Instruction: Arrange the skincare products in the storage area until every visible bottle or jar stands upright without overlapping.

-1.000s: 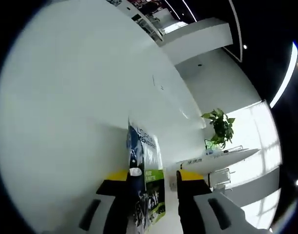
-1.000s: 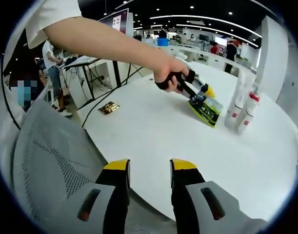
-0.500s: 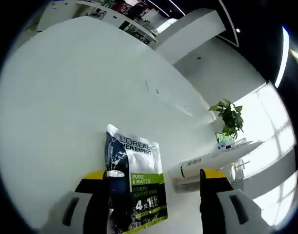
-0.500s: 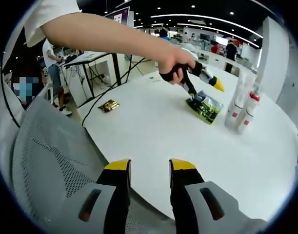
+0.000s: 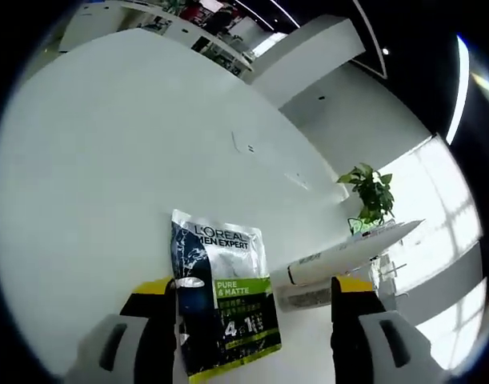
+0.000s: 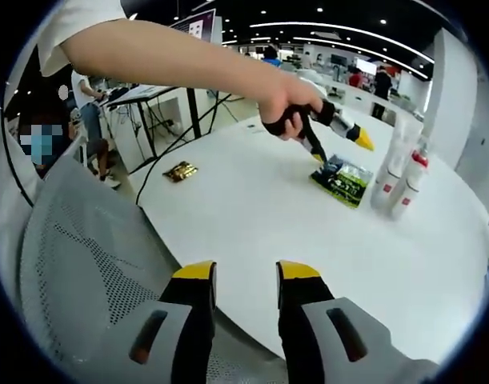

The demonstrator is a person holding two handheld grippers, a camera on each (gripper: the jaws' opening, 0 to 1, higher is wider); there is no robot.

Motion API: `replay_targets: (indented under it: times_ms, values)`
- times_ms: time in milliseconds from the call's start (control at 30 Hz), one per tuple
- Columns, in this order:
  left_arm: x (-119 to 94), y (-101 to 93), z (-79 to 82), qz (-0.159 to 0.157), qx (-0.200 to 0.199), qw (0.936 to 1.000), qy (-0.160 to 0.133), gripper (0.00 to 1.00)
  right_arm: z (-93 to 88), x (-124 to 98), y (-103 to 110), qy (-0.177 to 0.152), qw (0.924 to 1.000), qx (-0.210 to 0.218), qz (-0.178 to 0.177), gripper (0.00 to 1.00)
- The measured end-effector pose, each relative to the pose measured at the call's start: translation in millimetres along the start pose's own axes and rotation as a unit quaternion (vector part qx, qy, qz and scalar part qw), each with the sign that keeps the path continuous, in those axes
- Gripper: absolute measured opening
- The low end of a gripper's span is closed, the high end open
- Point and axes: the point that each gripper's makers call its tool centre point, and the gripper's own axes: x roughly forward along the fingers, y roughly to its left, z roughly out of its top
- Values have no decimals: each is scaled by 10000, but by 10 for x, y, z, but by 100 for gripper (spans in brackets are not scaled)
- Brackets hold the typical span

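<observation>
**Now released: the sachet lies flat, the left tongs stand wide open**

Just a second ago the left gripper [image 5: 256,304] was clamped on the dark-and-green printed sachet with white lettering [image 5: 222,296]; half a second ago the jaws had already parted, and now they stand wide apart with nothing between them. The sachet lies flat on the round white table [image 5: 92,176], near the left jaw. In the right gripper view the left gripper [image 6: 338,144] hovers just above and behind the sachet [image 6: 345,180], lifted slightly higher than before, so the packet has been set down rather than carried on.

For the task, I judge this one placement finished, though a flat packet cannot stand upright like a bottle.

Beside the sachet stand two tall white bottles with red caps [image 6: 396,182], upright and touching or nearly so; they have not moved. The same bottles appear beyond the sachet in the left gripper view [image 5: 340,260].

The right gripper [image 6: 246,276] hangs at the table's near edge above a grey mesh chair back [image 6: 76,264], jaws moderately open and empty, unchanged. A small gold packet [image 6: 180,170] lies well apart.
</observation>
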Motion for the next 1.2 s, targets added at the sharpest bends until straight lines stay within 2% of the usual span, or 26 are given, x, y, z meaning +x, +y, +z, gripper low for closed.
replay_targets:
  times_ms: [133, 233, 333, 433, 500, 600, 667, 700, 800, 867, 900, 1000, 1033, 1067, 1100, 1200]
  values:
    - [-95, 8, -13, 35, 39, 10000, -73, 79, 2, 0, 10, 0, 10000, -33, 12, 27]
    - [-234, -4, -30, 14, 31, 9998, -180, 78, 2, -3, 5, -1, 10000, -53, -2, 26]
    - [-458, -76, -88, -131, 53, 9995, -281, 76, 10, -7, 1, -17, 10000, -68, -18, 26]
    - [-697, -130, -147, -293, 504, 9978, -312, 76, 19, -10, 2, -36, 10000, -81, -21, 26]
    - [-941, -161, -297, -353, 867, 9953, -244, 76, 25, -11, 10, -52, 10000, -84, -4, 26]
    - [-1263, -91, -510, -290, 1401, 9897, -94, 77, 42, -18, 31, -95, 9998, -154, 17, 26]
    - [-1495, 24, -652, -124, 1715, 9851, -47, 77, 46, -18, 46, -102, 9998, -194, 44, 26]
    - [-1607, 61, -757, -101, 1887, 9819, 86, 77, 47, -20, 50, -103, 9997, -213, 44, 26]
    - [-1841, 154, -927, 36, 2156, 9762, 227, 76, 62, -29, 58, -147, 9996, -249, 58, 25]
    - [-2056, 311, -1029, 408, 2392, 9695, 360, 76, 60, -30, 61, -142, 9995, -284, 56, 25]
    - [-2143, 391, -1061, 595, 2499, 9655, 432, 76, 61, -30, 65, -142, 9995, -293, 61, 25]
    - [-2376, 570, -1163, 850, 2861, 9523, 634, 75, 69, -36, 79, -162, 9993, -344, 73, 25]
    - [-2461, 650, -1201, 953, 3043, 9450, 725, 74, 70, -36, 81, -165, 9992, -351, 74, 25]
    - [-2516, 711, -1227, 1035, 3119, 9411, 797, 74, 79, -39, 86, -188, 9991, -386, 72, 25]
    - [-2605, 805, -1283, 1170, 3269, 9328, 970, 74, 82, -41, 90, -195, 9990, -403, 73, 25]
    - [-2746, 966, -1354, 1384, 3410, 9226, 1157, 74, 94, -48, 89, -222, 9986, -471, 45, 25]
